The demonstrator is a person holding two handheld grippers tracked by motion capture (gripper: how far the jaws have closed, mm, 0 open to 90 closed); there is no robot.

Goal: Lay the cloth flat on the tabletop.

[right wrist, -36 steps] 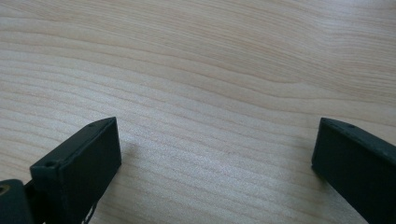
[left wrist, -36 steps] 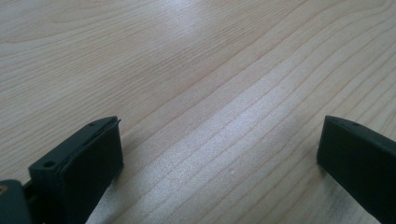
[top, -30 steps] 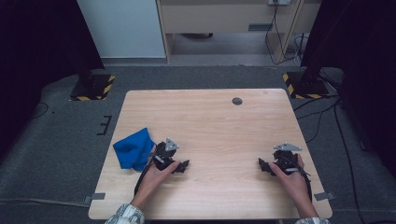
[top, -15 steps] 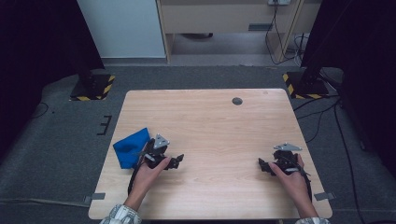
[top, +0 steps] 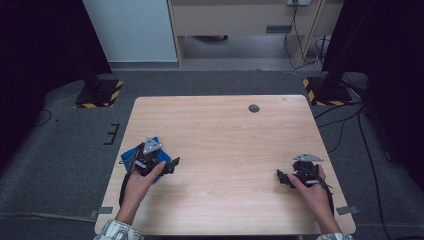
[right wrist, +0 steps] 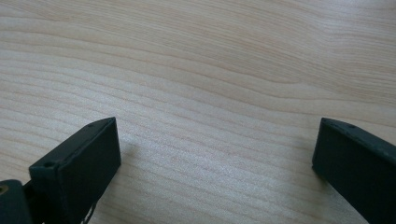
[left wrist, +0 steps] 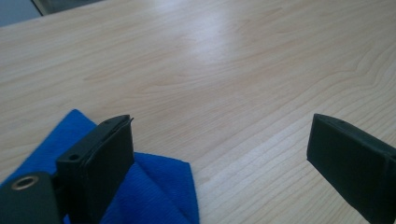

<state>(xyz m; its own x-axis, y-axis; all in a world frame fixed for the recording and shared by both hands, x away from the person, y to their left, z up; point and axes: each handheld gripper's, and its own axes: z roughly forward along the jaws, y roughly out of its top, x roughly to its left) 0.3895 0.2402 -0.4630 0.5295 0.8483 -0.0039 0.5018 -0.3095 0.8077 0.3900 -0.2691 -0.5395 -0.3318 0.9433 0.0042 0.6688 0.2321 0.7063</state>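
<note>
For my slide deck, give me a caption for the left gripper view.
Open left claw low over the wooden table, one jaw above a blue cloth.

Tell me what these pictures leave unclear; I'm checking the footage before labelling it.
- Blue cloth: high view, mostly covered by the left hand-held gripper and hand.
- Blue cloth: left gripper view, cut off by the bottom edge.
- Dark round spot on the table: high view, too small to identify.

We note an evenly lit bench (top: 225,140), dark frame edges, soft glare upper centre, near claw parts blurred.
</note>
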